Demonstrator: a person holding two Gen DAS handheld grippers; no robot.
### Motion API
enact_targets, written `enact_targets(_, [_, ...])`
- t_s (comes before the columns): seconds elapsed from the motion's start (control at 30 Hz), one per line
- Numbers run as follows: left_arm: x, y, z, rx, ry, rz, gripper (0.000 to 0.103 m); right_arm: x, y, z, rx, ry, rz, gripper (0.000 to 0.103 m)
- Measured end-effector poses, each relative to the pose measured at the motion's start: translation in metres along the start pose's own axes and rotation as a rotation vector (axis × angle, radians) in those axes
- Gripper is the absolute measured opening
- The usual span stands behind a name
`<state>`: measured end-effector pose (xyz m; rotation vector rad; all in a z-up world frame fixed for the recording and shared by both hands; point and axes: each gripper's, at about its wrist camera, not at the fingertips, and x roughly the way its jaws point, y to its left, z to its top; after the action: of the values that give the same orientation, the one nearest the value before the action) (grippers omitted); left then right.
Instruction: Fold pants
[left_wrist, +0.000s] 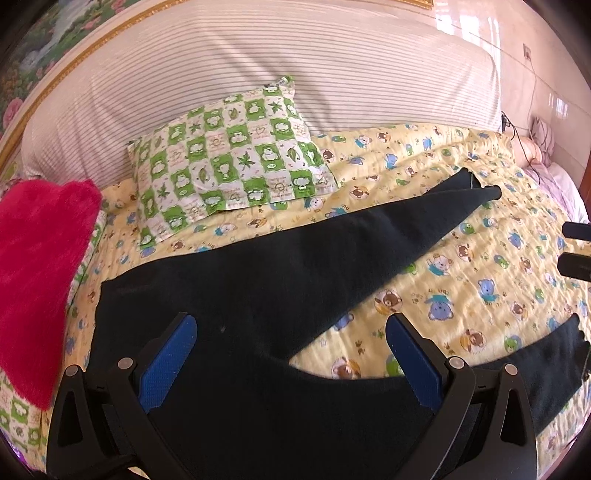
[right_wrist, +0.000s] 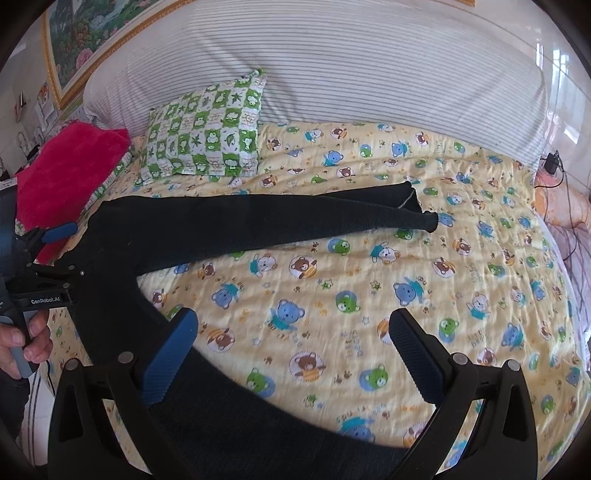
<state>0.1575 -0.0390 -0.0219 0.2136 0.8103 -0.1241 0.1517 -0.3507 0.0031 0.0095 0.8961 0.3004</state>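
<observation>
Dark navy pants (left_wrist: 266, 266) lie spread on the yellow bear-print quilt (left_wrist: 461, 288), legs apart in a V. One leg runs to the far right, its cuff (left_wrist: 480, 186) near the bed's far side. The other leg (left_wrist: 546, 373) curves along the near edge. My left gripper (left_wrist: 290, 347) is open, hovering above the waist and crotch area. In the right wrist view the pants (right_wrist: 236, 225) show the same V. My right gripper (right_wrist: 293, 343) is open above the near leg (right_wrist: 229, 417) and the quilt (right_wrist: 369, 295). The left gripper (right_wrist: 55, 240) shows at the left edge there.
A green checked pillow (left_wrist: 232, 158) leans on the striped headboard cushion (left_wrist: 295, 74). A red plush blanket (left_wrist: 37, 266) lies at the left edge. A cable and charger (right_wrist: 552, 164) sit at the bed's right side by pink bedding (left_wrist: 561, 184).
</observation>
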Motion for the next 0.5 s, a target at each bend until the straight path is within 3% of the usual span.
enact_targets(0.13, [0.023,-0.005,0.016,0.040,0.009,-0.052,0.102,0.012,-0.011,0.012,-0.024,0.002,0.004,0.103])
enact_targets(0.5, [0.105,-0.026,0.087,0.299,0.052,-0.344,0.097,0.075,-0.060,0.064,-0.216,0.087,-0.010,0.103])
